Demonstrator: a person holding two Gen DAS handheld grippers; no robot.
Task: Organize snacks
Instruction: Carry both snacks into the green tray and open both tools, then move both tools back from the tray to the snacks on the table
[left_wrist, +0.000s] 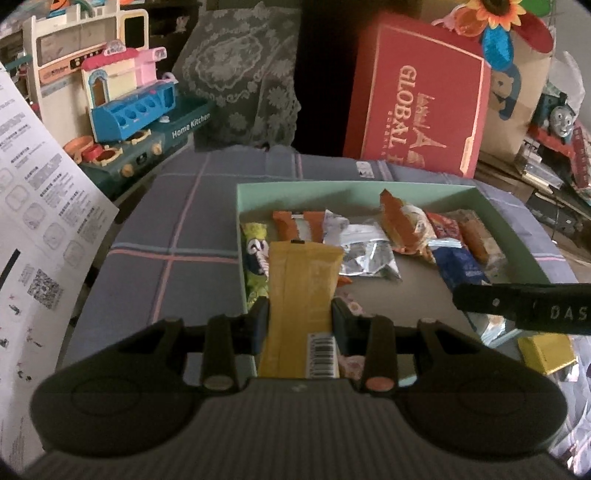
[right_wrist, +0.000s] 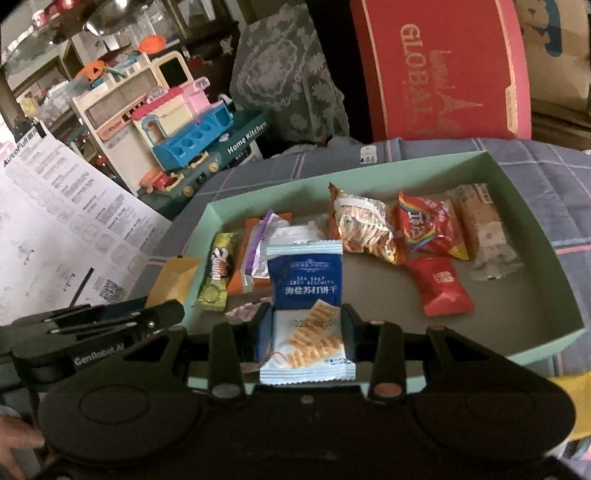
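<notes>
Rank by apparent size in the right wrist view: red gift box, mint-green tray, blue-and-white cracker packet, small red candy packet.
1-2. Mint-green tray and red gift box: unsure, box cropped.
3. Blue-and-white cracker packet, nearest camera.
4. Small red candy packet.

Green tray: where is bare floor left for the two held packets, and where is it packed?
The green tray is bare at its near right, between the small red packet and the right wall. Its far side is crowded, from the zebra packet across to the clear-wrapped bar.

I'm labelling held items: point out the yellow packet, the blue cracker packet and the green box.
yellow packet (left_wrist: 301, 280), left wrist view, wrapper middle.
blue cracker packet (right_wrist: 306, 280), right wrist view, blue panel.
green box (right_wrist: 532, 192), right wrist view, right wall.
</notes>
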